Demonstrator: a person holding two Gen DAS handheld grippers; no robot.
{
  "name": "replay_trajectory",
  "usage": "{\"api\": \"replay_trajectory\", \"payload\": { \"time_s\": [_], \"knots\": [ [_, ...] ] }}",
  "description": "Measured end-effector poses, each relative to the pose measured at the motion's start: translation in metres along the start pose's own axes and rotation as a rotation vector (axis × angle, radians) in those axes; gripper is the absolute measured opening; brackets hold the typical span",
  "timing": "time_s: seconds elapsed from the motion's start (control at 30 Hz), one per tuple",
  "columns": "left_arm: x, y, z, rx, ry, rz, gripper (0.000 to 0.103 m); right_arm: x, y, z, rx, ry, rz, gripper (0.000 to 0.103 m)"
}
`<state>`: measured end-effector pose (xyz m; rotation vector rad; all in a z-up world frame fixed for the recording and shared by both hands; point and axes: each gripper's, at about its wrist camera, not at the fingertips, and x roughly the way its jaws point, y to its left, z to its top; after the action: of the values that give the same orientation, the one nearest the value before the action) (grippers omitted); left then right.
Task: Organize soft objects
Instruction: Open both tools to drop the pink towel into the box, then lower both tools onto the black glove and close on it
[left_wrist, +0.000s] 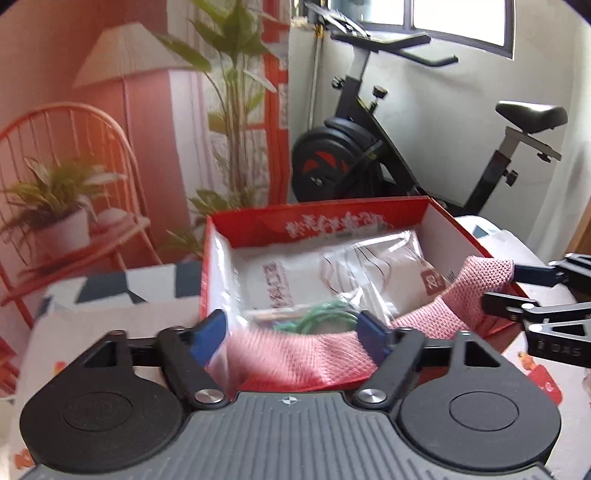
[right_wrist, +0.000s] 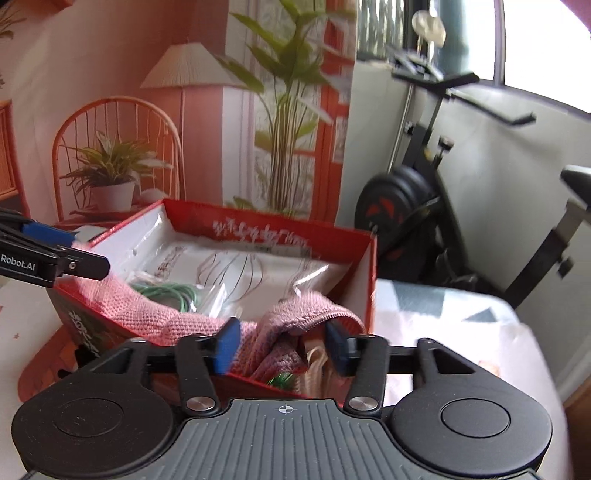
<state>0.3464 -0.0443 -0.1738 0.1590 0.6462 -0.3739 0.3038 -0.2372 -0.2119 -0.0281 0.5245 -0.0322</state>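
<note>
Pink knitted cloth (left_wrist: 295, 354) was draped over the near edge of the red box (left_wrist: 317, 221). Both the left gripper (left_wrist: 291, 332) and right gripper (right_wrist: 282, 345) were spread wide, the cloth lying between their fingers.

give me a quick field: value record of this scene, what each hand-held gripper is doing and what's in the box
setting: red box on a patterned cloth-covered surface, exercise bike behind
held item: pink knitted cloth, stretched across the box's near side
left hand-held gripper: fingers wide apart, cloth lying between them, grip unclear
right hand-held gripper: fingers apart around bunched cloth, grip unclear
box contents: clear plastic-wrapped packages, green cord bundle
cloth state: partly draped over the box rim, not fully inside
image quality: some motion blur
</note>
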Motion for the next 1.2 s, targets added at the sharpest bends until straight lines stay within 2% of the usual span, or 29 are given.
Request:
{"api": "replay_trajectory", "payload": {
  "time_s": [0.13, 0.23, 0.27, 0.3, 0.57, 0.8, 0.97, 1.07, 1.13, 1.2],
  "knots": [
    [-0.014, 0.004, 0.003, -0.015, -0.05, 0.026, 0.096, -0.013, -0.002, 0.004, -0.025, -0.049, -0.03, 0.065],
    [-0.025, 0.008, -0.001, -0.027, -0.089, 0.018, 0.1, -0.023, -0.003, 0.003, -0.019, -0.081, -0.04, 0.088],
    [-0.028, 0.009, -0.004, -0.031, -0.097, 0.011, 0.1, -0.026, -0.003, 0.001, -0.013, -0.092, -0.044, 0.099],
    [-0.031, 0.011, -0.007, -0.036, -0.1, 0.002, 0.102, -0.028, -0.003, -0.001, -0.008, -0.102, -0.05, 0.102],
    [-0.045, 0.024, -0.039, -0.064, -0.117, -0.027, 0.103, -0.038, -0.006, -0.027, 0.06, -0.106, -0.052, 0.102],
    [-0.033, 0.028, -0.067, -0.108, -0.056, -0.029, 0.103, -0.048, -0.006, -0.06, 0.127, -0.111, -0.044, 0.102],
    [-0.015, 0.033, -0.082, -0.141, 0.005, -0.037, 0.102, -0.04, -0.003, -0.085, 0.17, -0.038, -0.04, 0.102],
    [0.0, 0.038, -0.089, -0.181, 0.042, -0.05, 0.096, -0.029, 0.004, -0.099, 0.182, 0.009, -0.03, 0.101],
    [0.011, 0.041, -0.093, -0.209, 0.067, -0.062, 0.088, -0.02, 0.01, -0.106, 0.181, 0.04, -0.008, 0.101],
    [0.021, 0.041, -0.097, -0.221, 0.09, -0.067, 0.085, -0.009, 0.015, -0.111, 0.184, 0.076, 0.021, 0.097]
  ]
}}
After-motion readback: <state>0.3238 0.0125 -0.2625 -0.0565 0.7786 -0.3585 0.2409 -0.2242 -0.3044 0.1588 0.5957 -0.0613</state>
